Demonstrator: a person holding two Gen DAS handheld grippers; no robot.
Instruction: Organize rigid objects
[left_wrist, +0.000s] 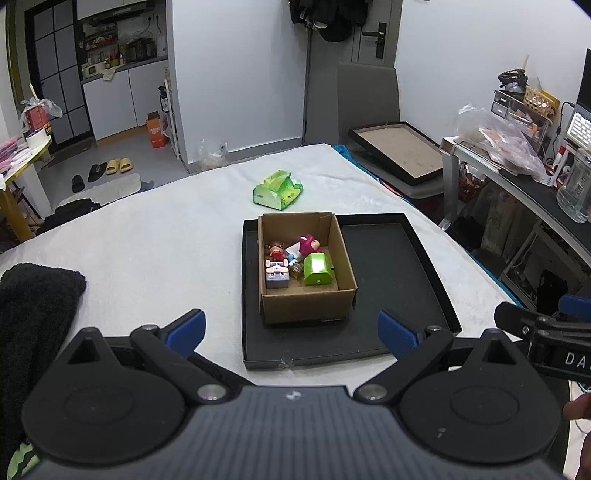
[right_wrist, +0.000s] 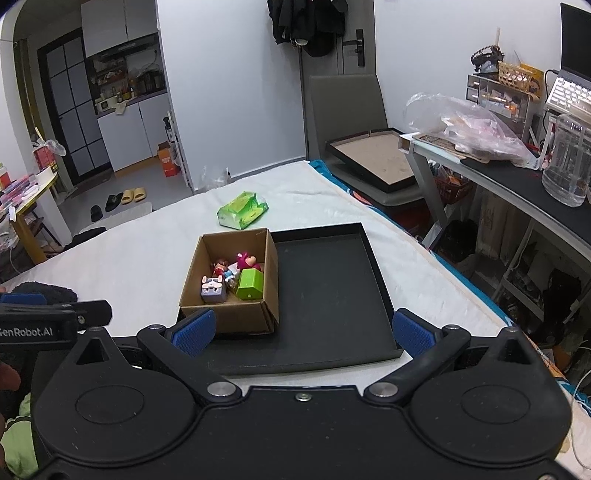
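A brown cardboard box (left_wrist: 306, 306) (right_wrist: 236, 314) stands in the left half of a black tray (left_wrist: 399, 280) (right_wrist: 332, 291) on the white bed. Inside it lie a green block (left_wrist: 317, 271) (right_wrist: 251, 284), a lilac cube toy (left_wrist: 277, 277) (right_wrist: 213, 290), a pink figure (left_wrist: 308, 243) (right_wrist: 246, 261) and a small red-haired figure (left_wrist: 276, 251) (right_wrist: 221, 266). My left gripper (left_wrist: 291, 332) hangs open just short of the box's near wall. My right gripper (right_wrist: 303, 330) is open too, over the tray's near edge, with nothing between its fingers.
A green tissue pack (left_wrist: 277, 190) (right_wrist: 242, 209) lies on the bed beyond the tray. A black towel (left_wrist: 33, 314) sits at the bed's left. A desk with a plastic bag (right_wrist: 465, 125) and jar (right_wrist: 567, 162) runs along the right; a chair with a framed board (left_wrist: 399, 151) stands behind.
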